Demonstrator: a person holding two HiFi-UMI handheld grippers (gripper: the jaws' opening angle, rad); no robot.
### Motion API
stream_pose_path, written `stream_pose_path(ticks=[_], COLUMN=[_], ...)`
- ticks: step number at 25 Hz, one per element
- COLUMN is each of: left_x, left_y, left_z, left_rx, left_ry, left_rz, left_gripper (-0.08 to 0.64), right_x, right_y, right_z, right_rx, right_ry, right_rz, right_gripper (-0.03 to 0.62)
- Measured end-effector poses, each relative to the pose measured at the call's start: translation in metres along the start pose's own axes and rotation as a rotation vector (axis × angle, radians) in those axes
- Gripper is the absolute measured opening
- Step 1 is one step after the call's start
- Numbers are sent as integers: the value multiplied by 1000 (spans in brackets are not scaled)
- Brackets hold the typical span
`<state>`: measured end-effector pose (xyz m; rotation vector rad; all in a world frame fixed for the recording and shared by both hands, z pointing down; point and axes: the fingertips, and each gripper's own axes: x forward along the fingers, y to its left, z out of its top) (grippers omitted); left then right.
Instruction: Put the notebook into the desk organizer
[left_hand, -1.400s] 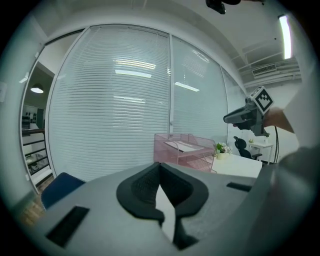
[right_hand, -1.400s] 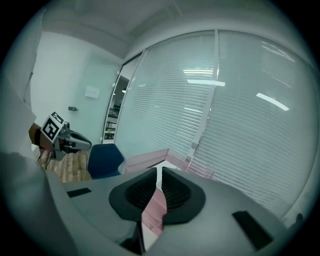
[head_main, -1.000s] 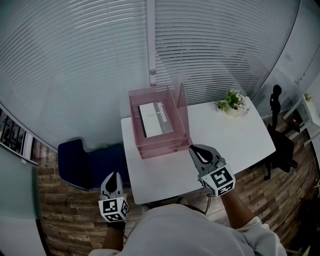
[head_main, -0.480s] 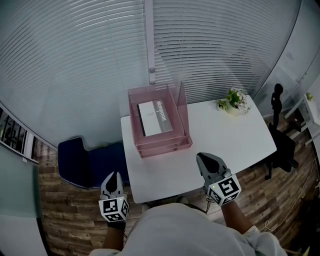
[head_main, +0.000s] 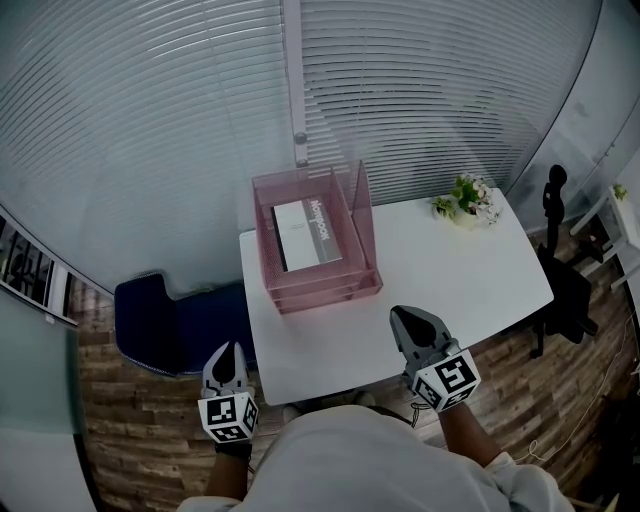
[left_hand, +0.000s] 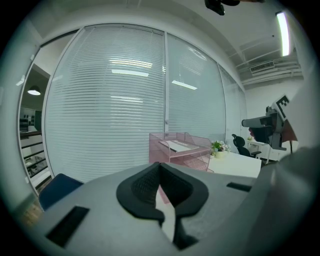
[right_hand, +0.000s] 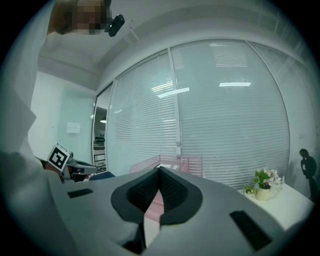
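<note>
Left tongs (left_hand: 160, 167): shut, pads meeting at the tip, nothing between them; held low beside the near left corner of the white rectangular counter (head_main: 470, 270), pointing forward and slightly down, marker cube toward the person. Right tongs (right_hand: 160, 172): likewise shut and empty; poised over the near edge of the counter, aimed roughly level toward the pink mesh desk organizer (head_main: 322, 291), well apart from it. Both sets show in the head view, left tongs (head_main: 228, 349) and right tongs (head_main: 399, 314), with forearms drawn close to the body. Grey-and-white notebook (head_main: 306, 232): lies flat in the top tray of the organizer, at the far left of the counter, so the placing looks complete. Handling, by judgement: light, thin, fairly stiff when flat but likely to sag if pinched at one corner; smooth cover may slip. Best purchase: middle of the near short edge, or along the spine, reached from the tray's open front. Small potted plant (head_main: 465, 203): far right of counter, clear of the work.
</note>
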<state>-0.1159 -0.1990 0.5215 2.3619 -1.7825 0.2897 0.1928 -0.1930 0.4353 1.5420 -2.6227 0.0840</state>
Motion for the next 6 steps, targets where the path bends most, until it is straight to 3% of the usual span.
stream_pose_path(ticks=[6], left_x=[-1], left_y=[0], left_z=[-1], left_rx=[0], left_ry=[5], left_rz=[7], left_gripper=[8], right_x=[0], right_y=[-5], right_z=[-2], right_rx=[6], right_ry=[1], right_rz=[-3], right_gripper=[15])
